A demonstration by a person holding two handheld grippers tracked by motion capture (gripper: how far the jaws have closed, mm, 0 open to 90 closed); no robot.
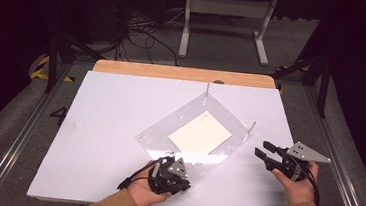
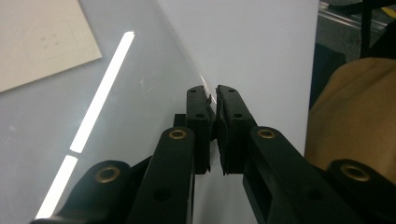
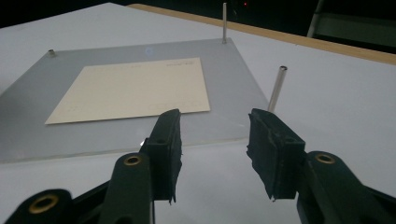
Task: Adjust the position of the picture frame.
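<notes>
Table (image 1: pixel 108 126): white board, wooden strip along the far edge.
Left gripper (image 1: pixel 170 174): at the near corner of the clear sheet (image 1: pixel 169 127). In the left gripper view the jaws stand almost together, pinching the sheet's edge (image 2: pixel 205 93) between the pads. Reads as a grip on the sheet.
Sheet: clear plastic, set as a diamond at mid-table. In the right gripper view a second clear layer (image 3: pixel 140 144) seems to lie under or over it; which one the left holds I cannot tell.
Paper (image 1: pixel 200 132): cream card, flat in the middle of the sheet, apart from both grippers.
Pins: thin metal post at the far corner (image 1: pixel 207 89), another at the right corner (image 1: pixel 252 126), a short stud at the left corner (image 1: pixel 141 135).
Right gripper (image 1: pixel 264 153): just right of the sheet, near the right pin (image 3: pixel 276 88). Jaws apart, nothing between them, pointing at the sheet's near-right edge.
Risk 1: a one-corner grip could bow the sheet, and the paper would slide off centre.
Risk 2: a thin slick edge may slip out of the left pads if pulled sideways.
Risk 3: the right jaws, closing in, could knock the right pin or nip both layers at once.
Risk 4: a sheet lifted unevenly may bind on the posts.
</notes>
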